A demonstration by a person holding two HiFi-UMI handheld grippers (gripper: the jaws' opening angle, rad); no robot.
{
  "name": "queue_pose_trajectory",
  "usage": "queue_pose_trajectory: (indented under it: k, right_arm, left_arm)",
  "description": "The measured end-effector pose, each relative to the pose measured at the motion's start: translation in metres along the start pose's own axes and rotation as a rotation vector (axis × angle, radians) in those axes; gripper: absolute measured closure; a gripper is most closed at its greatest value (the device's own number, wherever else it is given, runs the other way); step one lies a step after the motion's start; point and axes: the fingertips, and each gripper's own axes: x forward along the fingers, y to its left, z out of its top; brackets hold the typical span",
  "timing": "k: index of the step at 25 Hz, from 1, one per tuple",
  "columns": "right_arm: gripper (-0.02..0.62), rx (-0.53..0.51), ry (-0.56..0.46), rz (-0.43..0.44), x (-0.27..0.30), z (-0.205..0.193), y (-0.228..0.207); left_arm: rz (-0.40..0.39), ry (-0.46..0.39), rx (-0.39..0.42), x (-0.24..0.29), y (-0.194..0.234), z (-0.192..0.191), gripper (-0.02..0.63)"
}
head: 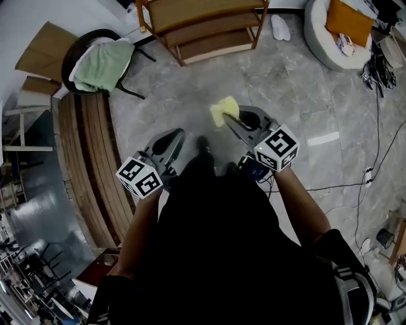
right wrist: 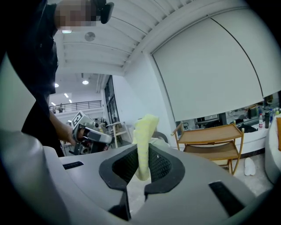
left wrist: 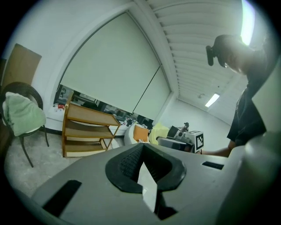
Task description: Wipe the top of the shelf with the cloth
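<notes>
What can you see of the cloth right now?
The cloth is small, pale yellow and soft, with a ribbed weave. It is bunched into a crumpled strip and pinched between the jaws of the right gripper, with its free end sticking out past the jaw tips. In the head view it is held in the air over the grey floor, and only the gripper touches it. It is well short of the wooden shelf, which stands farther ahead.

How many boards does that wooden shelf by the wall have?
3, stacked in the wooden shelf: the top board, the middle board below it, and the bottom board just above the floor. None seems hidden.
</notes>
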Motion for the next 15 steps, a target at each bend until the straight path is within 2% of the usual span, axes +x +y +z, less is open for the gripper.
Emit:
queue_pose_trajectory:
  k: [6,11,15]
  right_arm:
    - [0.548,0.009,0.047,-0.059,0.029,-0.006,-0.015]
    - [0.548,-0.004,0.063,-0.096,0.087,0.017,-0.027]
    - [0.548,-0.01,0.063,-0.12,0.125,0.039,-0.039]
  left_arm:
    - [-0.069,-0.017,-0.019,0.022,0.034,0.014,0.597]
    - [-0.15,-0.023,-0.054,0.026,0.077,0.045,0.597]
    - [-0.184,-0.04,-0.073,0.028,0.114,0.067,0.597]
